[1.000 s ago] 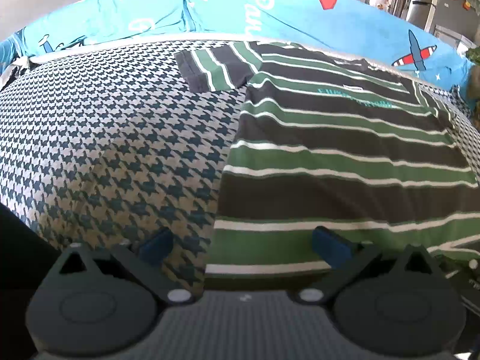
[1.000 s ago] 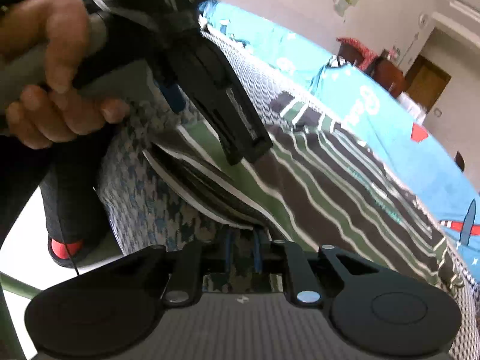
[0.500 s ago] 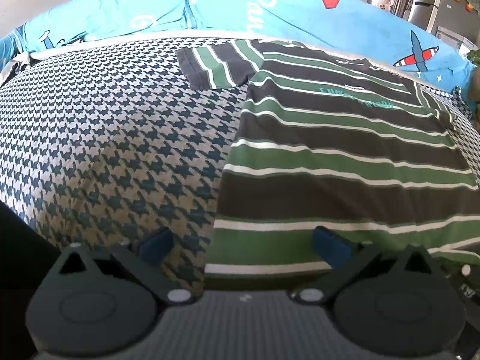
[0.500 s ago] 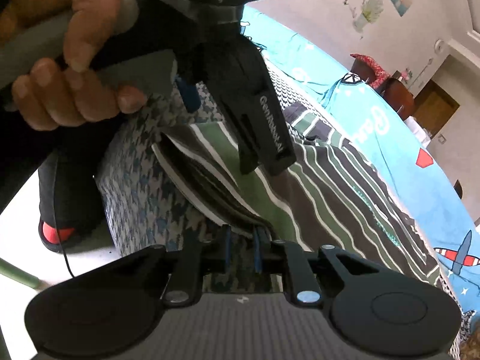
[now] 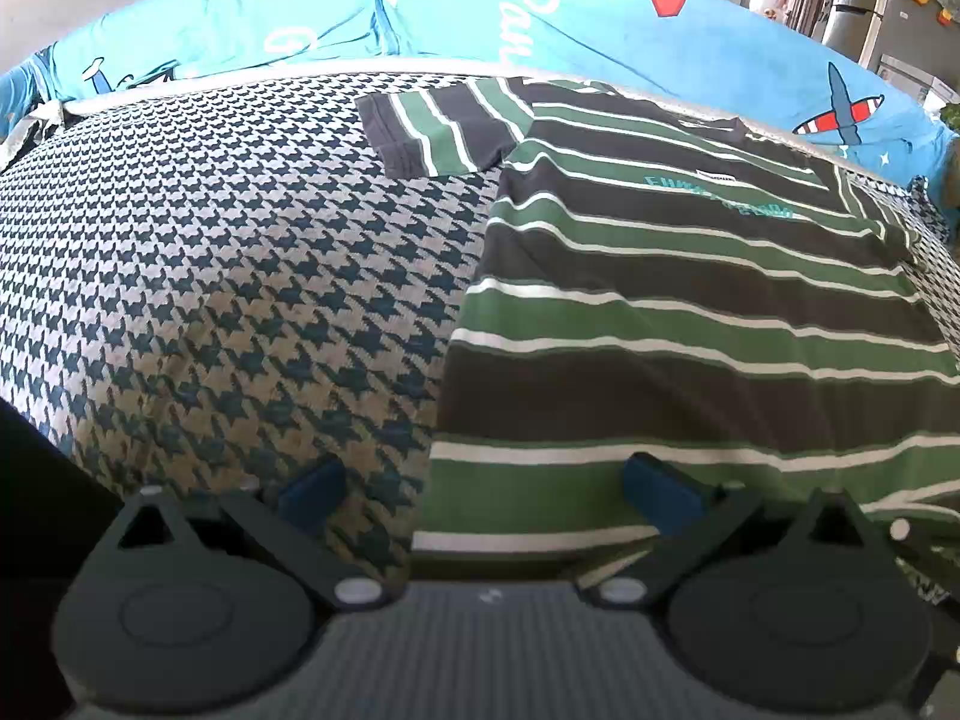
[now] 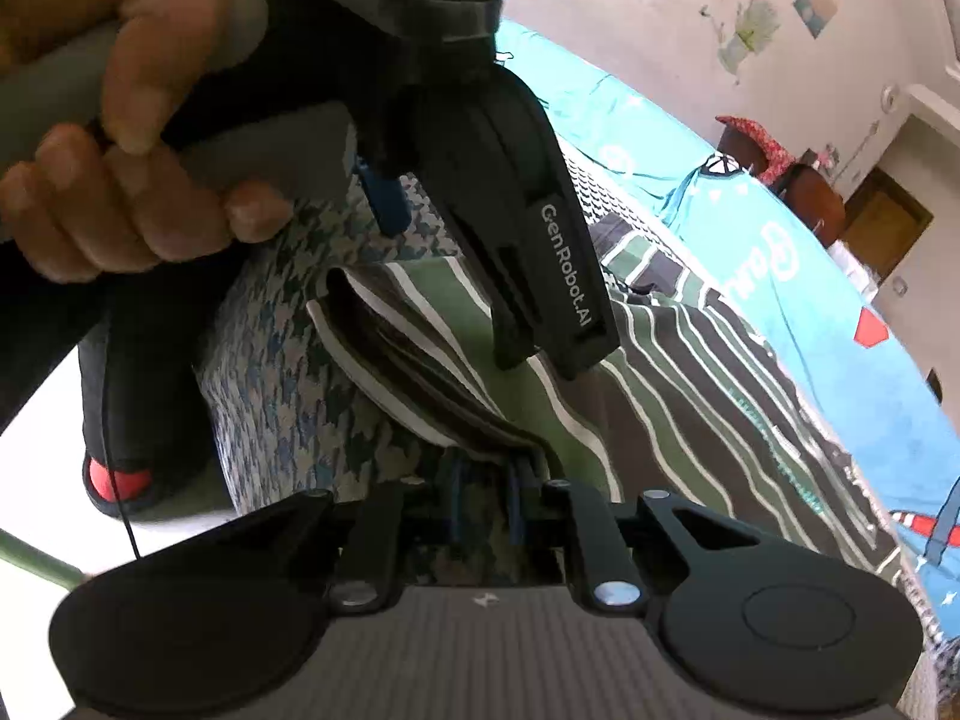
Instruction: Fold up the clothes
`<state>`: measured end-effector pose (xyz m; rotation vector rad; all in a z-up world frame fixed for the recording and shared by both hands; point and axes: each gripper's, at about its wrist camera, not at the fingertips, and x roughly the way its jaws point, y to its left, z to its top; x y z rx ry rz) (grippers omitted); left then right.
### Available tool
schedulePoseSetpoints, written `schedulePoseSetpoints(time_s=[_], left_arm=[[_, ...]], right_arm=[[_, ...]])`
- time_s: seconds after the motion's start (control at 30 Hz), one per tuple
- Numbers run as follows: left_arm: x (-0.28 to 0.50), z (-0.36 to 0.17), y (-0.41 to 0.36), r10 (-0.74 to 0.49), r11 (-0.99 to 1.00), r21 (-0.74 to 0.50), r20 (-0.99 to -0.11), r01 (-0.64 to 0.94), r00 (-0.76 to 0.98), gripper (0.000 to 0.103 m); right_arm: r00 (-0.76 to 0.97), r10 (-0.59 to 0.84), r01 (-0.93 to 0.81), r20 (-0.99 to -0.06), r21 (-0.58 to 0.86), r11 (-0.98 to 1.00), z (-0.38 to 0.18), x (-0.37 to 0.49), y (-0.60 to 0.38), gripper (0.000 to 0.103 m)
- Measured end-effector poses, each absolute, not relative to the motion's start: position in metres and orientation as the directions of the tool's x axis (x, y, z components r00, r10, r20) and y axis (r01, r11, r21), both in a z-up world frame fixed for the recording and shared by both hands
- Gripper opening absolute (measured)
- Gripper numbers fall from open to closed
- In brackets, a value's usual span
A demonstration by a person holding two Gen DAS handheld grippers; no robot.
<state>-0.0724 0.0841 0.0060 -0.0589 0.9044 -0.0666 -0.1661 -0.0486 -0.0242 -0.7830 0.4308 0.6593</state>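
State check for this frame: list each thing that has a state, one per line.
Striped shirt: spread flat on the bed, one sleeve out to the side, bottom hem bunched where the right gripper pinches it.
Left gripper: open, straddling the shirt's hem corner, holding nothing.
Right gripper: shut on the hem.
Houndstooth bedcover: smooth.

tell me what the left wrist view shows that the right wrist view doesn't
Only the left wrist view shows the left gripper from behind, open, its blue pads straddling the near left corner of the shirt's hem, plus the whole spread of the checked cover.

Only the right wrist view shows the right gripper shut on the bunched hem, the person's hand holding the other gripper's handle, and a red-toed foot on the floor.

Both show the striped shirt lying flat and the blue sheet behind it.
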Motion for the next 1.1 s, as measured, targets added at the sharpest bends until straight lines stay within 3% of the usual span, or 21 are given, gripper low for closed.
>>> schedulePoseSetpoints(time_s=[0.07, 0.1, 0.2, 0.27, 0.53, 0.83, 0.97, 1.1], left_arm=[[-0.072, 0.007, 0.084, -0.085, 0.996, -0.083, -0.781, 0.032, 0.618, 0.103], [-0.073, 0.007, 0.085, -0.092, 0.995, -0.092, -0.778, 0.031, 0.622, 0.103], [-0.076, 0.011, 0.089, -0.111, 0.993, -0.115, -0.763, 0.036, 0.637, 0.103], [-0.076, 0.012, 0.089, -0.113, 0.993, -0.116, -0.763, 0.037, 0.636, 0.103], [-0.089, 0.016, 0.075, -0.188, 0.981, -0.116, -0.76, 0.156, 0.622, 0.103], [-0.113, 0.014, 0.05, -0.328, 0.92, -0.135, -0.779, 0.367, 0.534, 0.103], [-0.114, 0.002, 0.037, -0.241, 0.926, -0.032, -0.816, 0.376, 0.525, 0.103], [-0.11, 0.004, 0.044, -0.201, 0.952, -0.024, -0.803, 0.306, 0.561, 0.103]], right_arm=[[0.707, 0.386, -0.694, -0.592, -0.479, 0.537, -0.022, -0.165, -0.048, 0.003], [0.699, 0.388, -0.698, -0.6, -0.456, 0.552, -0.02, -0.165, -0.048, 0.003], [0.542, 0.499, -0.775, -0.676, -0.174, 0.607, -0.002, -0.159, -0.063, 0.003], [0.467, 0.556, -0.81, -0.688, -0.08, 0.581, 0.007, -0.166, -0.069, 0.002], [0.61, 0.36, -0.57, -0.706, -0.076, 0.818, 0.015, -0.172, -0.118, 0.003], [0.63, 0.142, -0.27, -0.764, -0.044, 0.962, 0.01, -0.156, -0.162, 0.002], [0.677, 0.097, -0.16, -0.729, -0.017, 0.987, 0.016, -0.154, -0.179, 0.001], [0.721, 0.092, -0.098, -0.687, 0.031, 0.995, 0.026, -0.156, -0.194, 0.001]])
